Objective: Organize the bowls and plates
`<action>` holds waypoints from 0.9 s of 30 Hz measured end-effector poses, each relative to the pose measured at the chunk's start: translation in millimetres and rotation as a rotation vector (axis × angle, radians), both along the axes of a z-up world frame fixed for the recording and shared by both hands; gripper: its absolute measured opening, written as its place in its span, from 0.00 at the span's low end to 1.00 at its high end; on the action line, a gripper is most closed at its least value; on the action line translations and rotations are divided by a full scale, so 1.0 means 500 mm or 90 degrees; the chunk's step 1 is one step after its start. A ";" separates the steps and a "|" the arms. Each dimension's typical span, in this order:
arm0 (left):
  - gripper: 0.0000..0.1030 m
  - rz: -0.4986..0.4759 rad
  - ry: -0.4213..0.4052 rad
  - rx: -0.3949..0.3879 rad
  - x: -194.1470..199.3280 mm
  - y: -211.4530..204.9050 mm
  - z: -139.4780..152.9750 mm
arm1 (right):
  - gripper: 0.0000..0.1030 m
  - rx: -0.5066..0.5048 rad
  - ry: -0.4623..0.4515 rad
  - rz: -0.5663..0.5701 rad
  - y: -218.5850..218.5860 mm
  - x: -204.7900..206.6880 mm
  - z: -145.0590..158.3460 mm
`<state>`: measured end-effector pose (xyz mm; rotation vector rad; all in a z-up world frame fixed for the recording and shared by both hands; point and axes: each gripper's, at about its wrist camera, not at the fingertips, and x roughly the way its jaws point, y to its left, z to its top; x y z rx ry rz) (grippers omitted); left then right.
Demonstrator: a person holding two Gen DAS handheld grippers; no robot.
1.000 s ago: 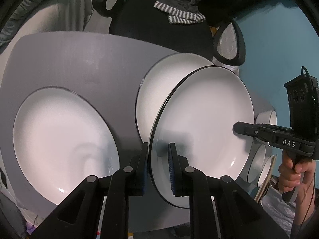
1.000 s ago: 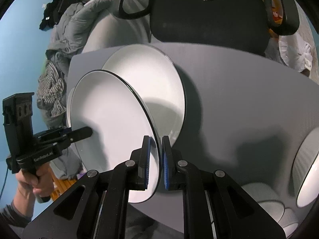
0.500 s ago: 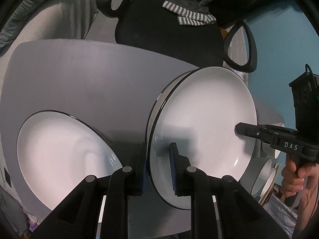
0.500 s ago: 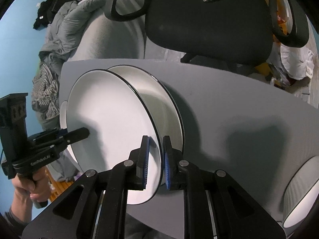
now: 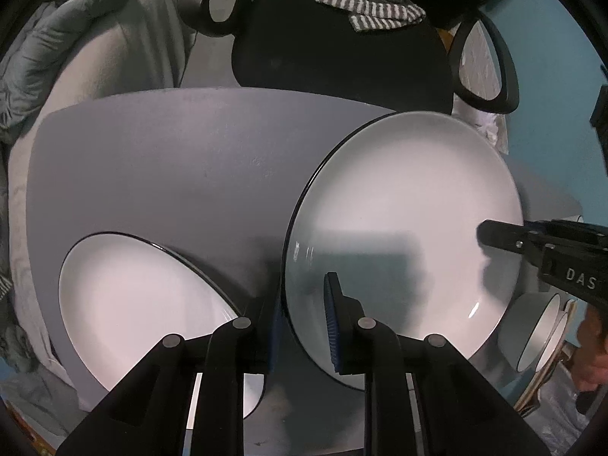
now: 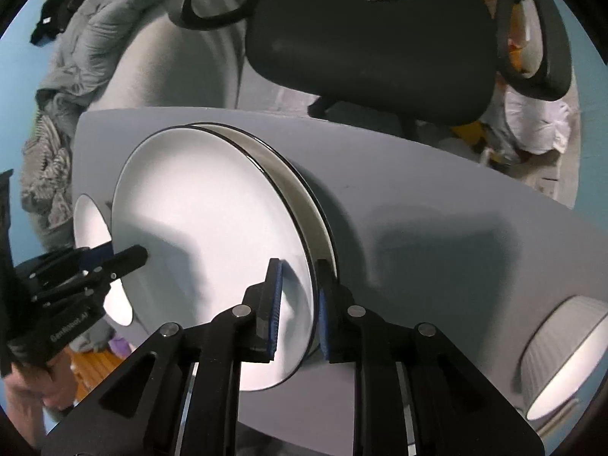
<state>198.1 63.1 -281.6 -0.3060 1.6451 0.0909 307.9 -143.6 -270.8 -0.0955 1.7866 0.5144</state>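
Observation:
A white plate with a black rim (image 5: pixel 402 228) (image 6: pixel 212 235) lies nearly flat over a second, like plate (image 6: pixel 300 186). Only that lower plate's right rim shows in the right wrist view. It is hidden in the left wrist view. My left gripper (image 5: pixel 303 304) (image 6: pixel 129 256) points down and is shut on the upper plate's near rim, one pad outside and one inside. My right gripper (image 6: pixel 299 277) (image 5: pixel 490 233) straddles the opposite rim. Its jaws are opening, with a gap between the inner pad and the rim.
A third white plate (image 5: pixel 133 304) (image 6: pixel 91 228) lies on the grey table (image 5: pixel 171 171) at the left gripper's side. White bowls (image 5: pixel 539 330) (image 6: pixel 562 361) stand at the right gripper's side. A black office chair (image 5: pixel 342 57) and a grey duvet (image 5: pixel 76 38) lie beyond the far edge.
The held plate moved over the second plate and sank from a tilt to nearly flat, now covering it. The right gripper's jaws have spread wider around the rim.

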 end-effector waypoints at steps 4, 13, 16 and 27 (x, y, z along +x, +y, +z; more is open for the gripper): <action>0.19 -0.008 0.002 0.002 0.008 0.000 -0.003 | 0.22 -0.035 0.001 0.013 0.016 0.004 0.010; 0.21 -0.007 0.003 0.016 0.016 -0.005 -0.008 | 0.48 -0.182 -0.091 0.121 0.097 -0.021 0.038; 0.21 -0.003 0.003 0.014 0.016 -0.003 -0.008 | 0.48 -0.194 -0.098 0.141 0.111 -0.025 0.035; 0.33 0.007 -0.027 0.054 -0.013 0.026 0.026 | 0.52 -0.211 -0.150 0.188 0.129 -0.040 0.047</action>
